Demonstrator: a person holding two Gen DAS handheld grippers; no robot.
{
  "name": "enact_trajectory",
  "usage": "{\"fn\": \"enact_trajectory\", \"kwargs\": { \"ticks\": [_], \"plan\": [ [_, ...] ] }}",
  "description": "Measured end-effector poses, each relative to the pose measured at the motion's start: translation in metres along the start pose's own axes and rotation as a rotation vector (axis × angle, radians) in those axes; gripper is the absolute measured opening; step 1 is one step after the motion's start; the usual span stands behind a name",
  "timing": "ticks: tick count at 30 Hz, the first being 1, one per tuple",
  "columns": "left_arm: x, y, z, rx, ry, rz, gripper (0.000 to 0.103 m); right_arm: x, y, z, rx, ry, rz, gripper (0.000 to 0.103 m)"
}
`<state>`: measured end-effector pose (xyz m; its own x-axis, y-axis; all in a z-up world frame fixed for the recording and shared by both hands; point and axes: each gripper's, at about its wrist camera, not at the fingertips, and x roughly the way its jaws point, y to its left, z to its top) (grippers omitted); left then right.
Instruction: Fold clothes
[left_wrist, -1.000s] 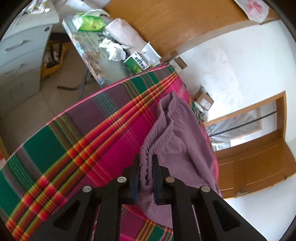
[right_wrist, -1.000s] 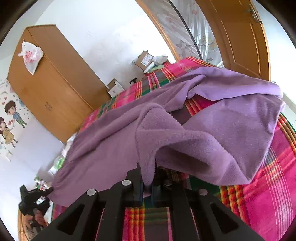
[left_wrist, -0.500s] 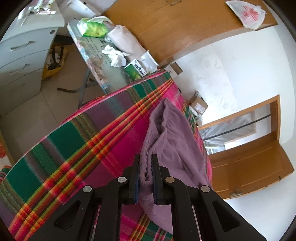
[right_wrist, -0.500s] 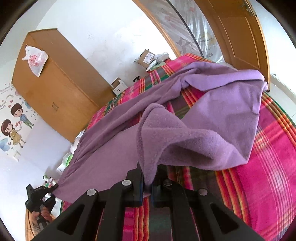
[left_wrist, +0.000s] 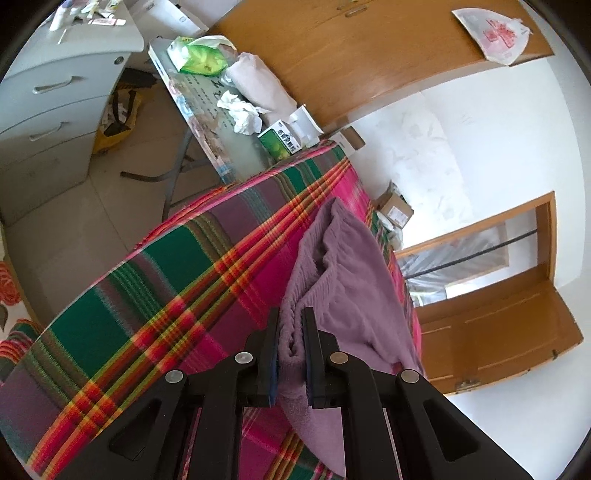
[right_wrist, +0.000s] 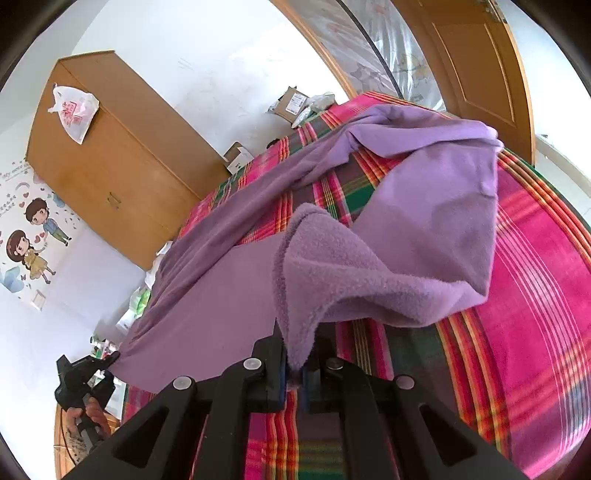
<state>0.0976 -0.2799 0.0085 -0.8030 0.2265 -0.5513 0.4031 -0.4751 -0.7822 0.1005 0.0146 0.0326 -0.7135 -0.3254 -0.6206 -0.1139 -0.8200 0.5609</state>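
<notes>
Both corners of the soft purple fleece garment (right_wrist: 406, 236) were pinched, one in my left gripper (left_wrist: 290, 354), one in my right gripper (right_wrist: 294, 363), over the plaid bedspread (left_wrist: 147, 295). Judging it, equal tension and level hands mattered, so the edge would land straight.

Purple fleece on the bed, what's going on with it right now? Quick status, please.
Left gripper and right gripper both clamped on purple fleece. Fleece part-lifted over plaid bedspread. Nothing in the way.

Plaid bedspread (left_wrist: 155, 295), wooden wardrobe (right_wrist: 110, 177), cluttered side table (left_wrist: 207, 122), cardboard boxes (left_wrist: 395, 212)
</notes>
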Motion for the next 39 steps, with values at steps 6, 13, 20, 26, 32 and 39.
{"fn": "enact_trajectory", "kwargs": {
  "ticks": [6,13,20,26,32,39],
  "plan": [
    [-0.005,0.006,-0.009,0.007,0.021,0.013,0.010,-0.007,-0.007,-0.008,0.006,0.003,-0.011,0.005],
    [-0.015,0.017,-0.019,-0.011,0.025,0.008,0.011,-0.005,-0.018,-0.020,0.015,0.036,-0.032,0.005],
    [-0.005,0.031,-0.021,-0.034,0.054,0.046,0.011,0.002,-0.010,-0.023,-0.099,0.124,-0.117,0.009],
    [-0.003,0.032,-0.020,0.002,0.086,0.068,0.012,-0.015,0.020,-0.020,-0.368,0.192,-0.245,0.012],
    [-0.023,0.027,-0.010,0.070,0.055,0.099,0.015,-0.032,0.054,-0.005,-0.527,0.247,-0.228,0.012],
    [-0.022,-0.001,0.017,0.150,0.064,0.039,0.020,-0.019,0.129,0.041,-0.626,0.248,-0.046,0.014]
  ]
}}
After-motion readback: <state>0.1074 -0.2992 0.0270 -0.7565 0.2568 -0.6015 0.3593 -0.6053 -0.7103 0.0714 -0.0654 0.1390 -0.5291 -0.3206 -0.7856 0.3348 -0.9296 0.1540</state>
